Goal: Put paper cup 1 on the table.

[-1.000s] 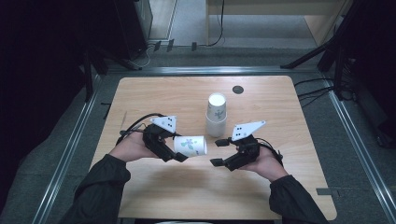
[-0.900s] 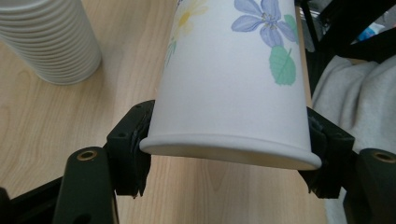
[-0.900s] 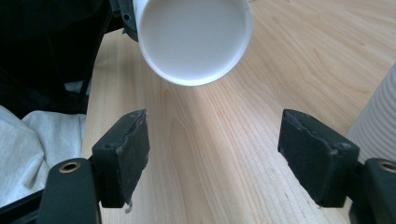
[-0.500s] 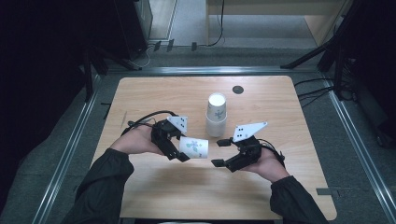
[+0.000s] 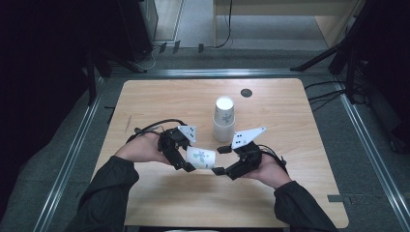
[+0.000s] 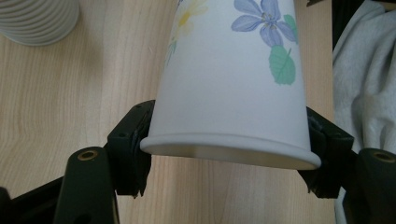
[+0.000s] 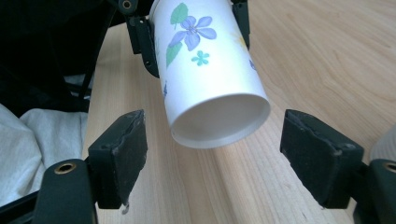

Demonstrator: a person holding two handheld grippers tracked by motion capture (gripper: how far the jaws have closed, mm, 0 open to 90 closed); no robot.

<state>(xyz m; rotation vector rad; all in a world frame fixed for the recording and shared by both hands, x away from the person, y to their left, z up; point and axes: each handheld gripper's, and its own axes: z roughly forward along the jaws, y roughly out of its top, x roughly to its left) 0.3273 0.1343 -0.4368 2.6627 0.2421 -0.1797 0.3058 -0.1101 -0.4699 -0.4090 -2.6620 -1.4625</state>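
Since the earlier frame, the left gripper has tilted the flowered paper cup so that its far end points toward the right gripper, and the right gripper's jaws have just been opening, with the end of the cup between them but not touched. The cup lies roughly level above the table, just in front of the stack of cups that stands upside down near the table's middle. The left gripper is clenched on the cup: in the left gripper view both black pads press against the wall of the cup just behind its rolled rim. In the right gripper view the cup presents its recessed base between the two pads, each standing clear of it, so this claw is released. Relative to the stack, the left hand lies forward and to the left, the right hand forward and to the right. Both forearms enter from the table's near edge and angle inward toward the cup.
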